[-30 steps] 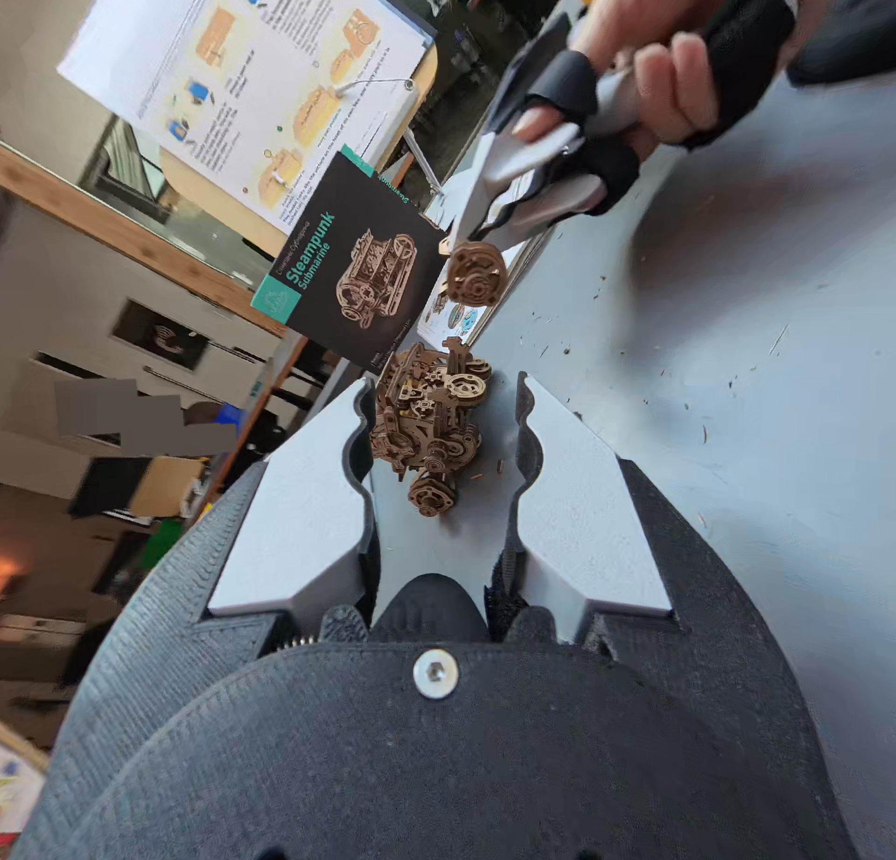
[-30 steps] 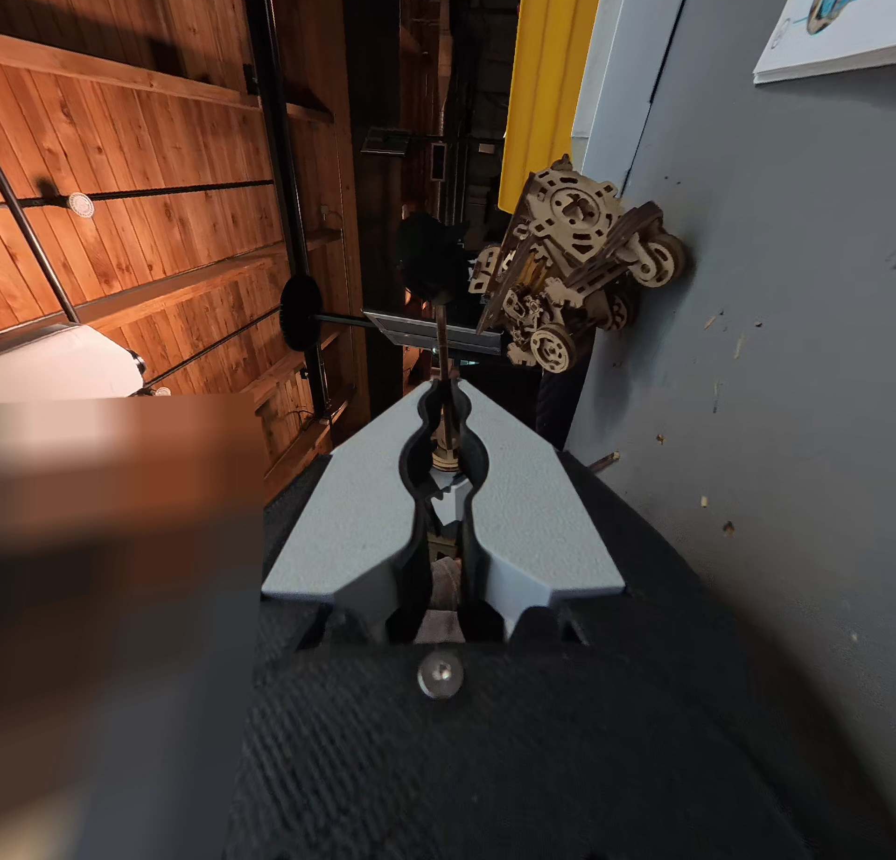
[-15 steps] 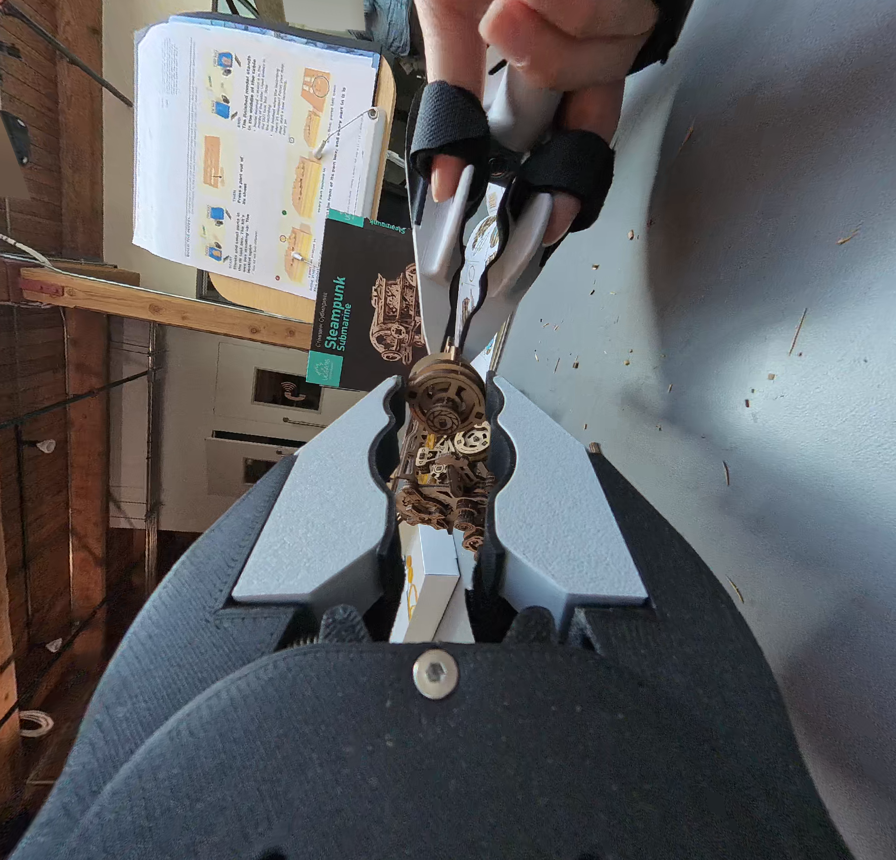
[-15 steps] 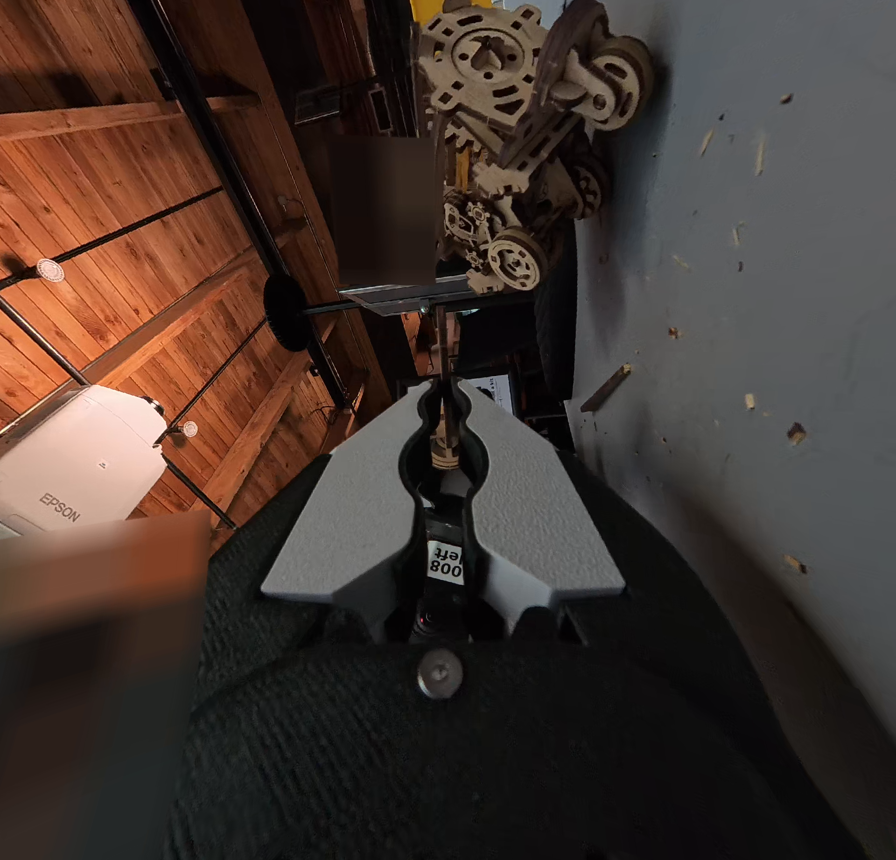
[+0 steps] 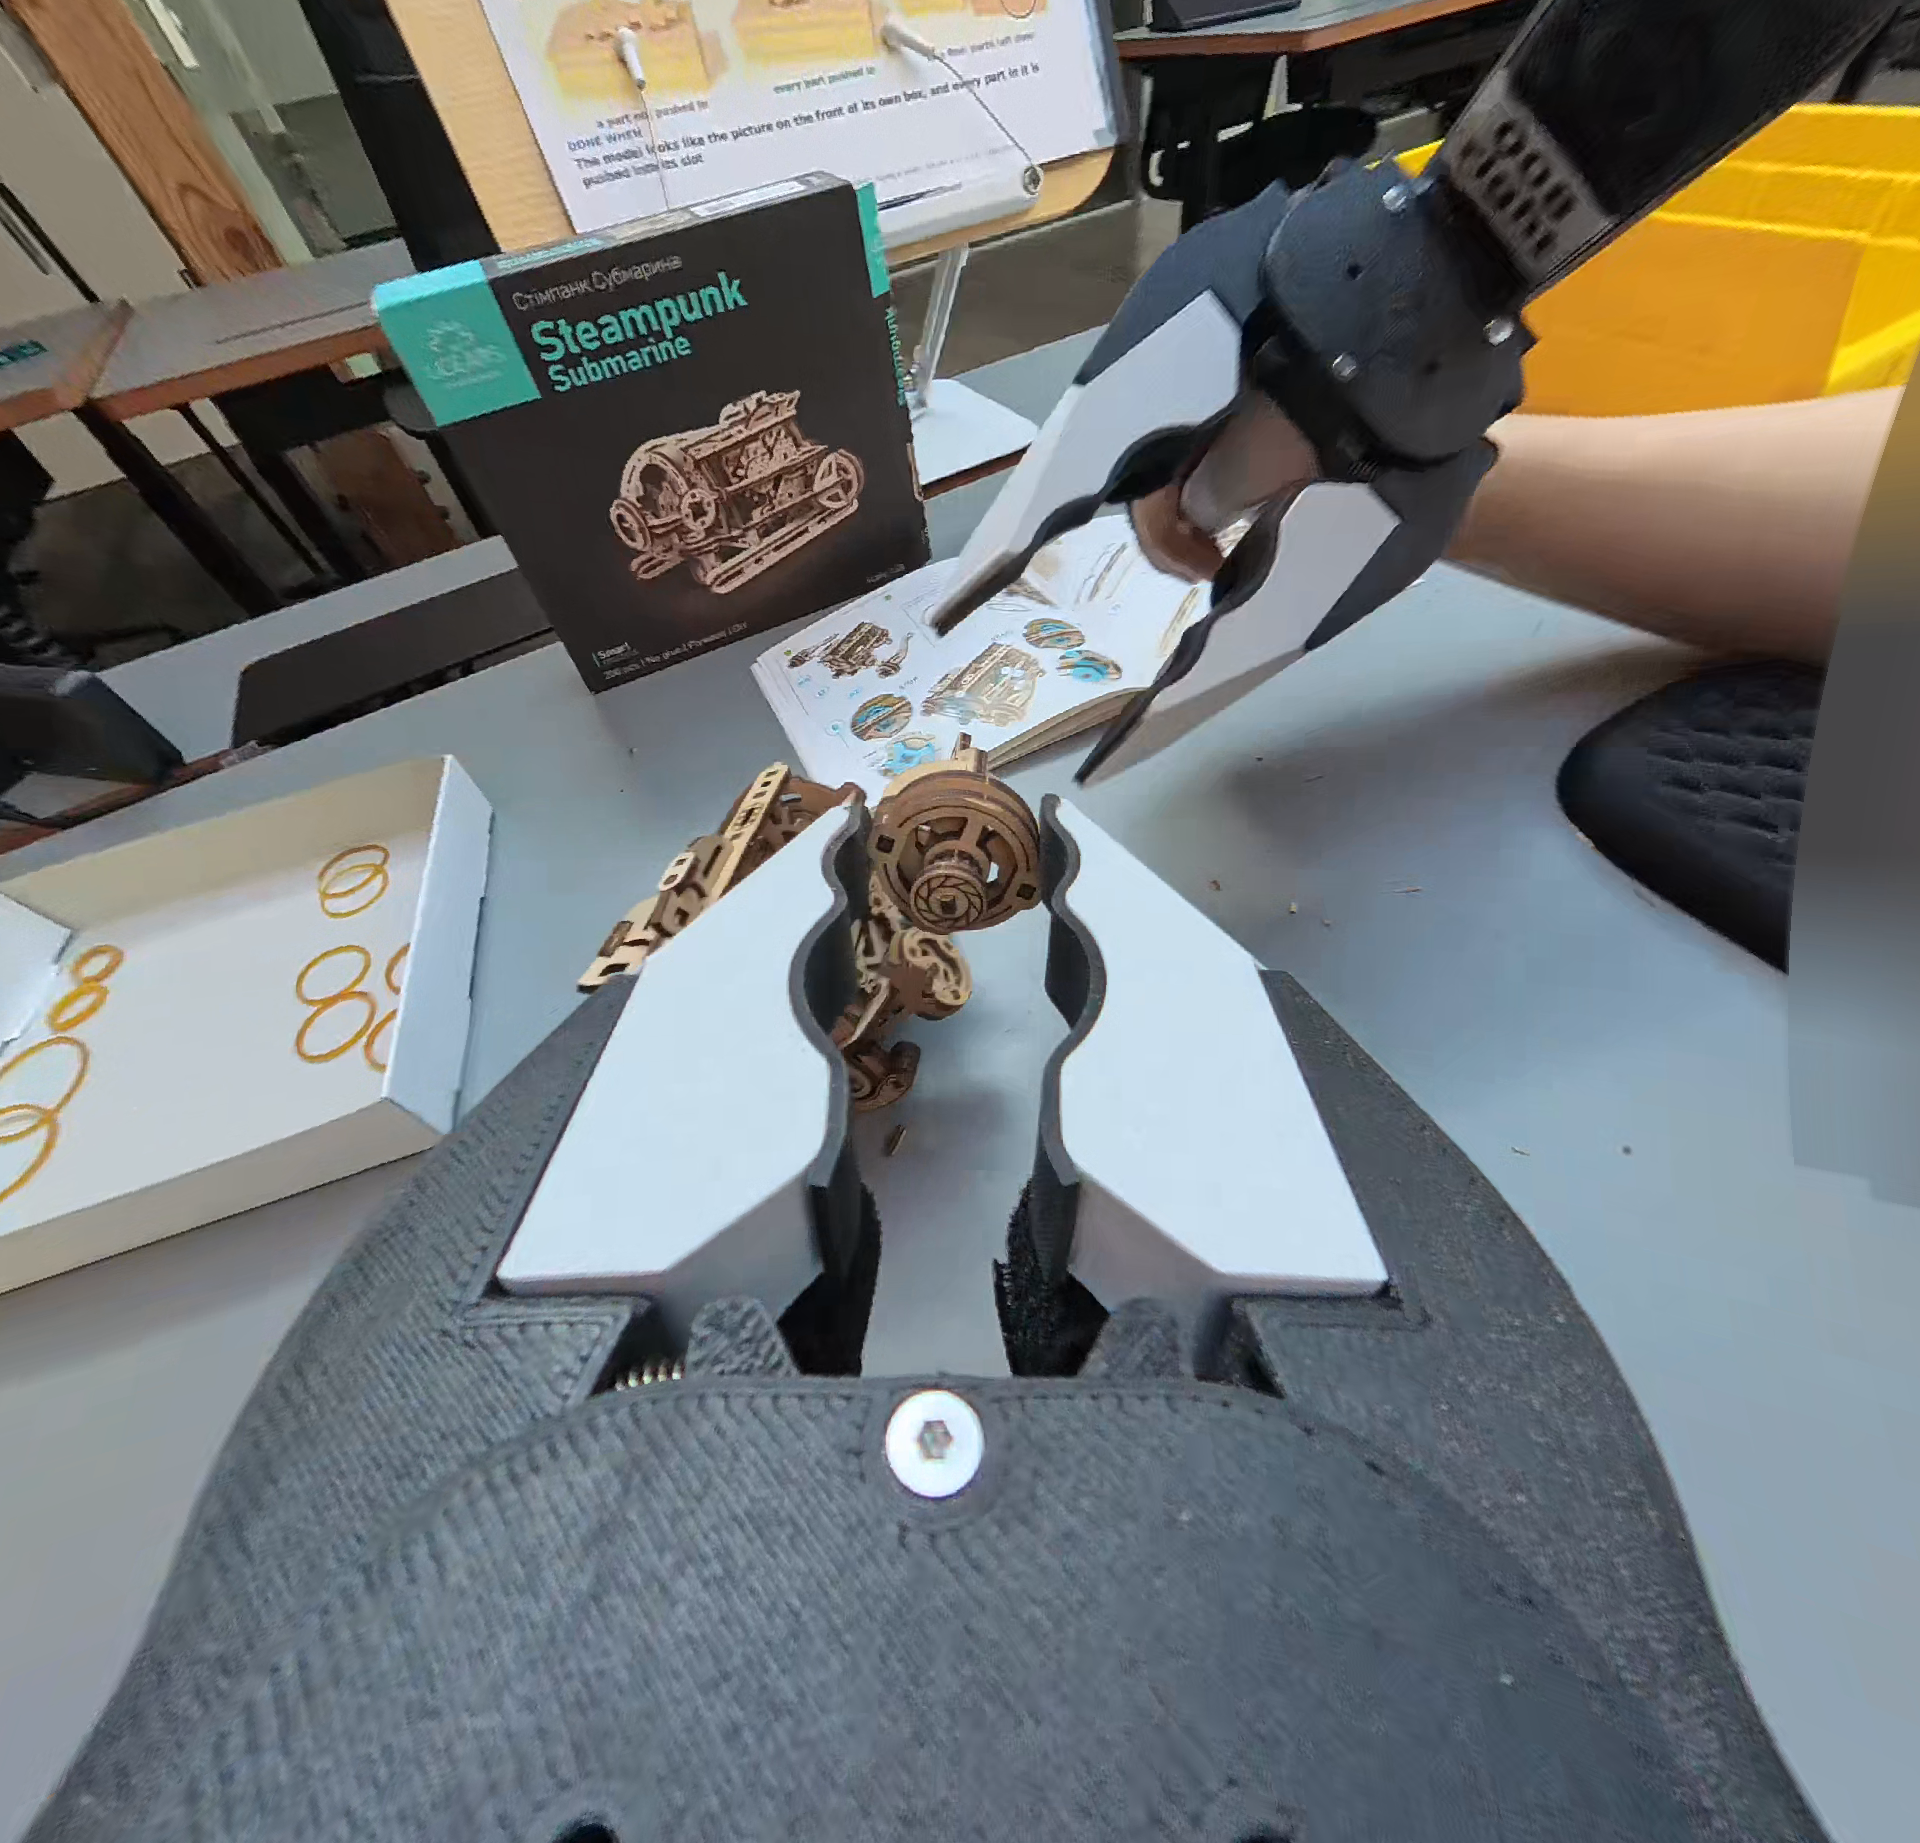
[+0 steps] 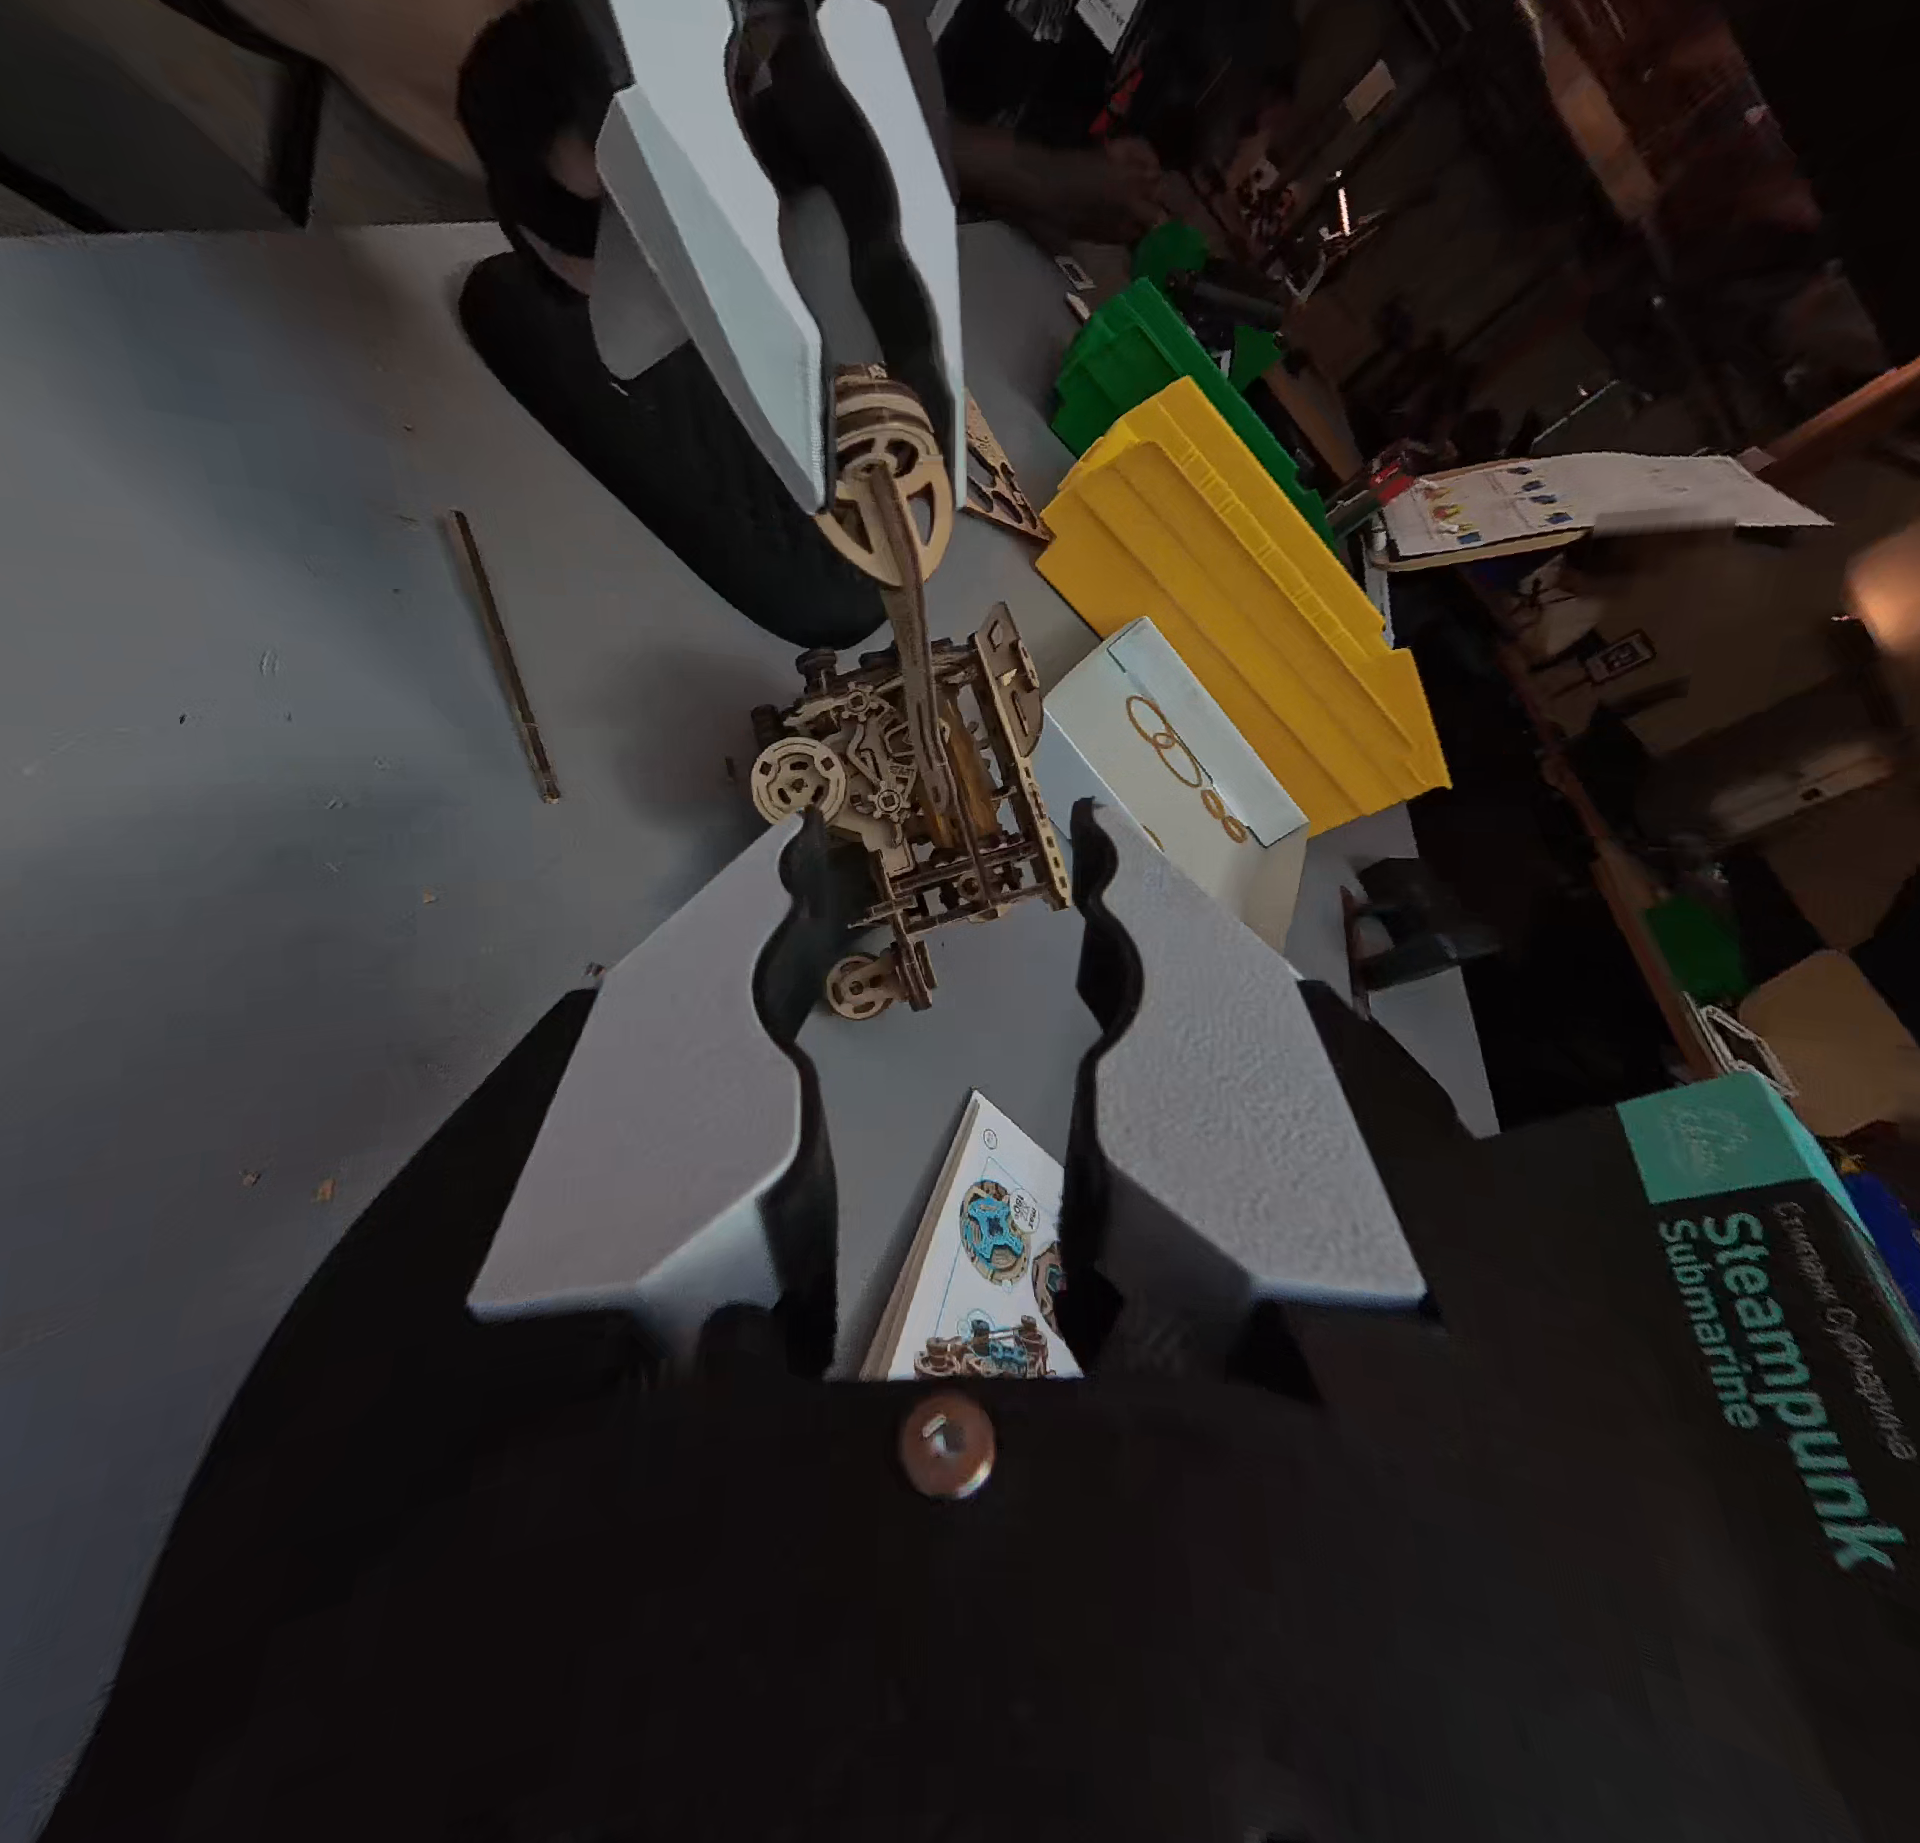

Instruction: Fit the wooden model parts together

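The wooden model (image 5: 894, 972) is a cluster of gears and frames over the grey table (image 5: 1455, 1014). My left gripper (image 5: 951, 814) is shut on the model's round drum (image 5: 951, 863), with both pads against its rim. In the right wrist view the left gripper (image 6: 883, 463) comes in from the top. It grips the drum (image 6: 883, 484), and a long wooden arm runs from the drum down to the model body (image 6: 914, 785). My right gripper (image 6: 942, 822) is open and empty, just short of the model. In the left wrist view it (image 5: 1013, 697) hovers above the booklet.
A black and teal kit box (image 5: 665, 422) stands behind an open booklet (image 5: 935, 671). A white tray of rubber bands (image 5: 208, 983) lies on the left. Yellow (image 6: 1226, 609) and green (image 6: 1143, 359) bins, a loose wooden stick (image 6: 499, 650) and a black pad (image 5: 1694, 785) are on the table. Left tips to right tips: about 6 centimeters.
My left gripper closed on the model. My right gripper brought a round wooden part to it, then opened, let go and drew back. Both views have swung round.
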